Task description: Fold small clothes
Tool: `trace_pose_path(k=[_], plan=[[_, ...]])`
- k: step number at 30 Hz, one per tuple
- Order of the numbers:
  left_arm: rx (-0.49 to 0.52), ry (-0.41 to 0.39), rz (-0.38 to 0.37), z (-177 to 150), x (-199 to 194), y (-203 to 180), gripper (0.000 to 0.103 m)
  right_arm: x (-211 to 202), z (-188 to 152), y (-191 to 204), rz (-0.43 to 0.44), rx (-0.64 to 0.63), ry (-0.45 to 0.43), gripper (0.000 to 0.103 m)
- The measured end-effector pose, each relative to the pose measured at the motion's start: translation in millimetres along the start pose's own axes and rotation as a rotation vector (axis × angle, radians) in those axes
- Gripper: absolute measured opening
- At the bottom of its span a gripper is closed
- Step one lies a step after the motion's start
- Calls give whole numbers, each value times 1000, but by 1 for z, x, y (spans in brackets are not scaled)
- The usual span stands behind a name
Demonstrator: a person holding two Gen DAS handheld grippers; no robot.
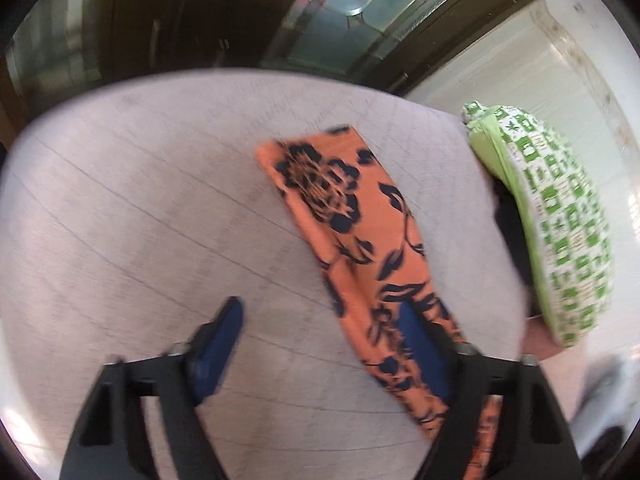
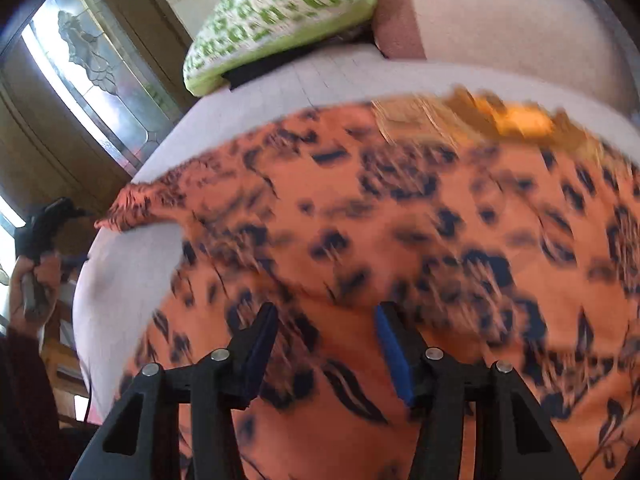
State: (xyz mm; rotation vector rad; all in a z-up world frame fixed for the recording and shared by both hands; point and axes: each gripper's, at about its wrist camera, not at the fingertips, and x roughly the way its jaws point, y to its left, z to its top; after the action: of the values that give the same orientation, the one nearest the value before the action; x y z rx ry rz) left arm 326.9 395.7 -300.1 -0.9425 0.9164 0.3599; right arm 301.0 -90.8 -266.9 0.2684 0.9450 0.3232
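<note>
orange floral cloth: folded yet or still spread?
Cannot tell for sure. The orange cloth covers a wide area of the grey surface in the right wrist view; the left wrist view shows only a narrow strip, and both views are blurred.

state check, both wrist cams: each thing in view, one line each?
orange floral garment: lying on the cushion, strip stretched out flat
green patterned pillow: resting at the cushion's edge
left gripper: open, one finger over the garment
right gripper: open above the garment, nothing gripped
</note>
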Motion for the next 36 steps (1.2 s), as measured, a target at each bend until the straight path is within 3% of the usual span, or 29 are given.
trace_pose_path(k=[2,11,13,14,16,21,27,32,36], plan=[[-26,16,-8,2,11,0,65,-5,-9,-5,9,-10,-15,55],[9,-51,41,25,31,-22,63,-3,-14,0,-7,-50,-30,57],[12,-50,6,33,40,-24,33,-4,-14,-3,4,-43,-30,57],[6,-28,7,35,47,-21,30,-3,-14,-3,7,-43,-27,57],[2,-52,31,35,49,-21,14,-5,-14,-3,9,-49,-20,57],[40,-98,58,25,32,-33,6,-24,-14,-10,-5,-39,-28,54],[241,-189,-16,-16,-15,-107,6,-88,-11,-50,-71,20,-162,54],[480,-227,-104,-88,-49,-192,6,-137,-11,-93,-125,87,-268,54],[665,-206,-190,-162,-65,-255,6,-162,-14,-135,-89,247,-355,54]])
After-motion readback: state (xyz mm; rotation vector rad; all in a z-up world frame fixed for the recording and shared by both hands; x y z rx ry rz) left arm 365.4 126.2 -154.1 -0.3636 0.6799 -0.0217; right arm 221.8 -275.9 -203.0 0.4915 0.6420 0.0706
